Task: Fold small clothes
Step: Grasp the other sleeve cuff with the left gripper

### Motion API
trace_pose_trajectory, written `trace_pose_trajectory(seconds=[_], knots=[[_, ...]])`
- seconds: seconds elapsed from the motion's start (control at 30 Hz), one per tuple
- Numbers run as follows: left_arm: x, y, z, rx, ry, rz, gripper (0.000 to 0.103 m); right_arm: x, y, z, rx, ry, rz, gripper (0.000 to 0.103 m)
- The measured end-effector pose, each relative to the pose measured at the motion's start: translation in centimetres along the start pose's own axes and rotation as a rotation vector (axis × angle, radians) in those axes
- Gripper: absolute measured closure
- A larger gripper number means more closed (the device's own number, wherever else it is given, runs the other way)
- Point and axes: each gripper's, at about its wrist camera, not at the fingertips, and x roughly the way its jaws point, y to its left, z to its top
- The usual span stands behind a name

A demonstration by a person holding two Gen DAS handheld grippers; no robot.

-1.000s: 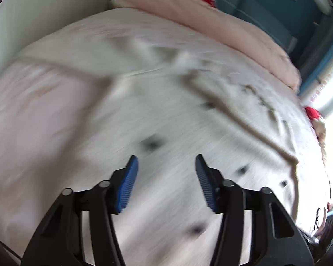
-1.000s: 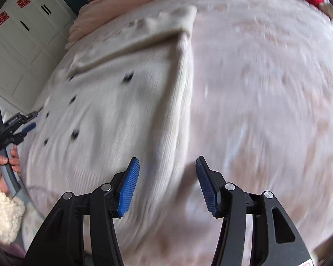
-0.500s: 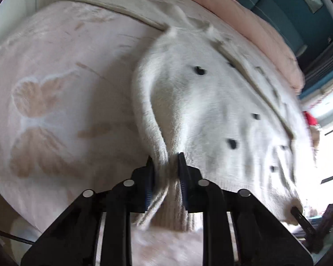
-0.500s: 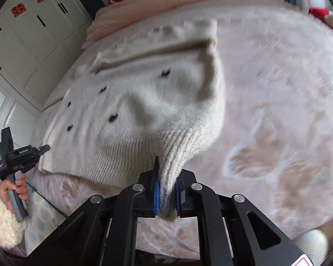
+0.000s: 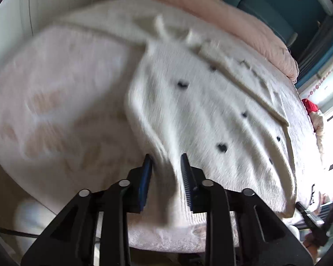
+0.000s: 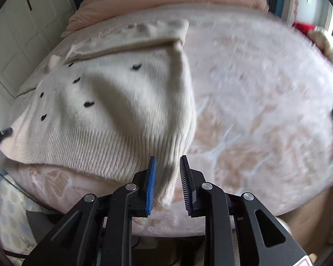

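Observation:
A cream knitted sweater [image 5: 211, 115] with small black marks lies spread on the pink bed cover [image 5: 55, 102]; it also shows in the right wrist view [image 6: 113, 102]. My left gripper [image 5: 166, 166] is open by a narrow gap, with the sweater's near left hem corner lying between its blue pads. My right gripper [image 6: 167, 168] is open by a similar gap, with the ribbed right hem corner [image 6: 166, 155] hanging between its pads. Both views are blurred by motion.
A pink duvet [image 5: 233, 22] is heaped at the far end of the bed. White cupboards [image 6: 22, 33] stand at the left of the right wrist view. The bed's near edge [image 6: 188, 226] runs just under both grippers. A window is at the far right.
Both grippers were open above the sweater, then shut on its near hem corners. Now both have opened a little and the corners sit loose between the pads.

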Motion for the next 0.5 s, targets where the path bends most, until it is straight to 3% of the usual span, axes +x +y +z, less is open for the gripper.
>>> trace_pose_trajectory(seconds=[0.07,0.17,0.27,0.37,0.5], knots=[[-1.0,-1.9,0.9,0.062,-0.055,0.053,0.06,-1.5,0.8,0.8,0.01,-0.057,0.005,0.079],[-0.3,-4.7,1.9,0.144,-0.07,0.133,0.053,-1.9,3.4,2.7,-0.026,-0.104,0.079,0.079],[1.7,-6.4,2.3,0.175,-0.042,0.153,0.053,1.4,6.0,2.7,-0.132,-0.047,0.081,0.08],[3.6,-6.3,2.9,0.175,-0.014,0.176,0.053,6.4,5.4,1.1,-0.131,0.097,0.057,0.084],[3.7,-3.3,5.0,0.092,-0.047,0.178,0.048,4.9,6.1,2.4,-0.151,0.05,0.04,0.085]])
